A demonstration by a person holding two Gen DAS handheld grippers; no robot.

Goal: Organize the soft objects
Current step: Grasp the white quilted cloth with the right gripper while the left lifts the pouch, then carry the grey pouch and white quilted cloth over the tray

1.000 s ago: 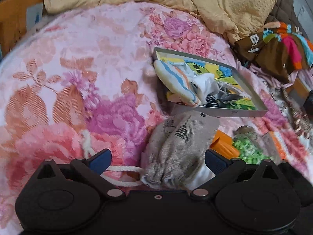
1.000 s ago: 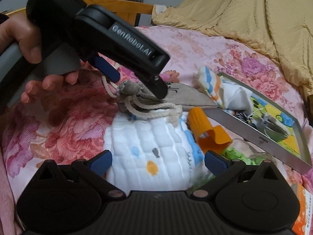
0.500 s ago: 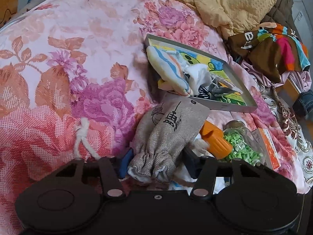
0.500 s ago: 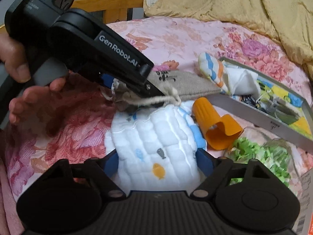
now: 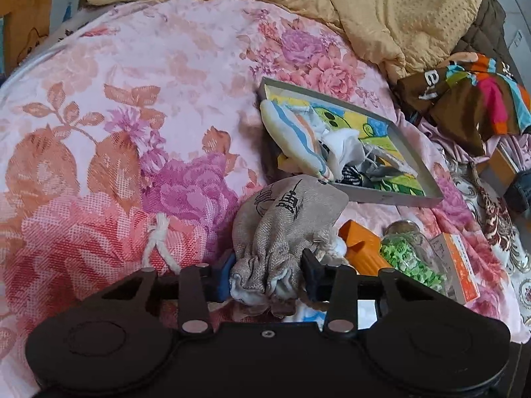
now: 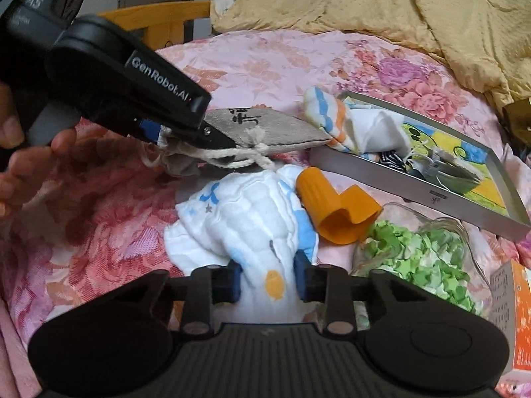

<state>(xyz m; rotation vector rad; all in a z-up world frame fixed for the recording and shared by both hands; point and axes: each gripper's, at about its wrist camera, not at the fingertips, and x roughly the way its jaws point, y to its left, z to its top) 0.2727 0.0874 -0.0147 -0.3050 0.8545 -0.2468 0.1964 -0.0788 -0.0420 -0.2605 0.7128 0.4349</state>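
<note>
A burlap drawstring pouch point(image 5: 282, 222) with black lettering lies on the floral bedspread point(image 5: 132, 116). My left gripper point(image 5: 267, 275) pinches its gathered neck, jaws still closing; from the right wrist view that gripper point(image 6: 186, 136) holds the pouch point(image 6: 275, 126) at upper left. Just below the pouch lies a white quilted cloth point(image 6: 245, 225) with blue and orange prints. My right gripper point(image 6: 267, 282) squeezes its near end, jaws closing too. Beyond them a shallow metal tray point(image 5: 391, 197) with a cartoon lining holds a striped sock point(image 5: 295, 139) and other small fabric pieces.
An orange plastic piece point(image 6: 335, 205), a glass jar of green paper bits point(image 6: 415, 252) and an orange box point(image 6: 517, 315) lie right of the cloth. A yellow blanket point(image 5: 381, 10) and a colourful garment point(image 5: 471, 99) lie behind. A person's hand point(image 6: 20, 165) grips the left tool.
Both grippers went from wide open to closed: the left onto the pouch's neck, the right onto the white cloth, which now bunches up between its pads. Neither hand has shifted much.
</note>
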